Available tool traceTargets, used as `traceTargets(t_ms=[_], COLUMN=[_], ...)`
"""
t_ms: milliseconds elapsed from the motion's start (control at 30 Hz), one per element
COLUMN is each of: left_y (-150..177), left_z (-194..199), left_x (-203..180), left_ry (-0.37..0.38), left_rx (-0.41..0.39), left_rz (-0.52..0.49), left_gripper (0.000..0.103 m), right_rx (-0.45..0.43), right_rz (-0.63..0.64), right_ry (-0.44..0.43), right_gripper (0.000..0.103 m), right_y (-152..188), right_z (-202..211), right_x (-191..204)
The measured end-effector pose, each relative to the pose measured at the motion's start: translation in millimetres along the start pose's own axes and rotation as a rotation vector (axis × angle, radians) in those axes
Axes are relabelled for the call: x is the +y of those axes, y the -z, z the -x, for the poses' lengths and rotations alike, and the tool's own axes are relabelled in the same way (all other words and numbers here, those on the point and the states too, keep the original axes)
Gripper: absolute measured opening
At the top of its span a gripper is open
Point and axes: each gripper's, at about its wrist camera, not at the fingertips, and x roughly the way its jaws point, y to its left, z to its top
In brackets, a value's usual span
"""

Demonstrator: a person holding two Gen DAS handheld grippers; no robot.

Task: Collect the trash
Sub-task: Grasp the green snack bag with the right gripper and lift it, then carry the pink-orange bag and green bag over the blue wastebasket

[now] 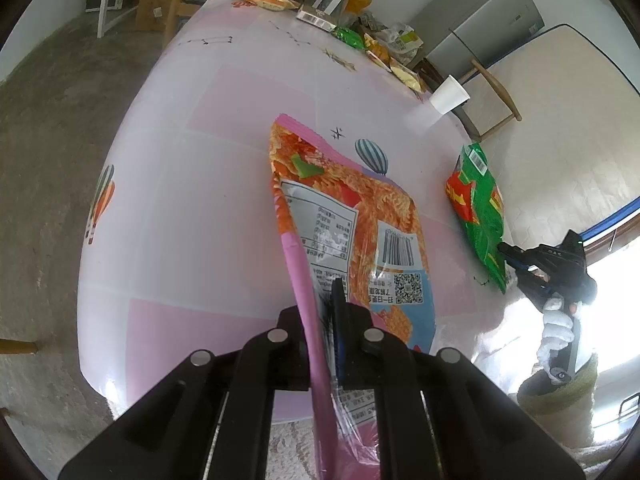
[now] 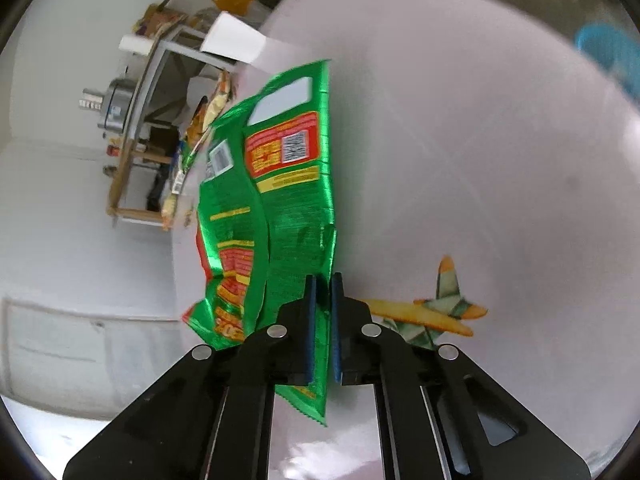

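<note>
The left gripper [image 1: 326, 300] was clamped on the orange wrapper [image 1: 352, 216] (pink edge pinched), which was held over the table [image 1: 224, 184]. The green wrapper [image 2: 280, 208] was pinched near its bottom edge by the right gripper [image 2: 323, 296]. A white cup [image 1: 448, 96] stood beyond.

Green foil wrapper [image 2: 288, 200], orange-pink noodle packet [image 1: 360, 220], pink checked tablecloth [image 1: 180, 200], white cup [image 1: 448, 94]

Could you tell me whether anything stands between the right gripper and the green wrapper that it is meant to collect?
Nothing does. The right gripper is already shut on the lower edge of the green wrapper, with the foil pinched between its blue pads. The nearby white paper cup stands apart, beyond the wrapper's far end.
</note>
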Motion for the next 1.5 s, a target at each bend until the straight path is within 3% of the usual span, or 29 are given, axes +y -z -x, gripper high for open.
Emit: traceTargets(t_ms=[233,400,500,667,767,933,1067,1167,1500], left_y=[-6,-16,-21,-18,-15,-13,-7,-4,-3], left_z=[15,35,36,12,1,-1,2,6,49], left_x=[-1,-15,-30,-46,-46,-41,-37,-35,-48], left_ry=[0.043,0.116,0.131,0.057,0.054,0.06,0.059,0.059,0.11], left_rx=[-0.083,-0.164,-0.174,-0.136,-0.109,-0.095,-0.095,-0.104,-0.217], left_rz=[0.014,0.007,-0.029,-0.091,-0.084,-0.064,-0.047,-0.037,-0.049], left_gripper=[0.002,0.001,0.001,0.001,0.001,0.001,0.001,0.001,0.0], right_rx=[-0.016,0.035,0.053,0.09,0.113,0.143,0.153,0.142,-0.015], right_rz=[0.377,0.507,0.52,0.464,0.421,0.412,0.418,0.415,0.379], right_ry=[0.109,0.139,0.117,0.004,-0.08,-0.128,-0.1,-0.078,-0.076], right_gripper=[0.002,0.002,0.002,0.002,0.005,0.009,0.01,0.003,0.0], right_y=[31,57,66,68,63,63,67,67,44], right_z=[27,27,25,20,14,9,4,3,43], right_x=[60,78,82,85,90,98,101,105,95])
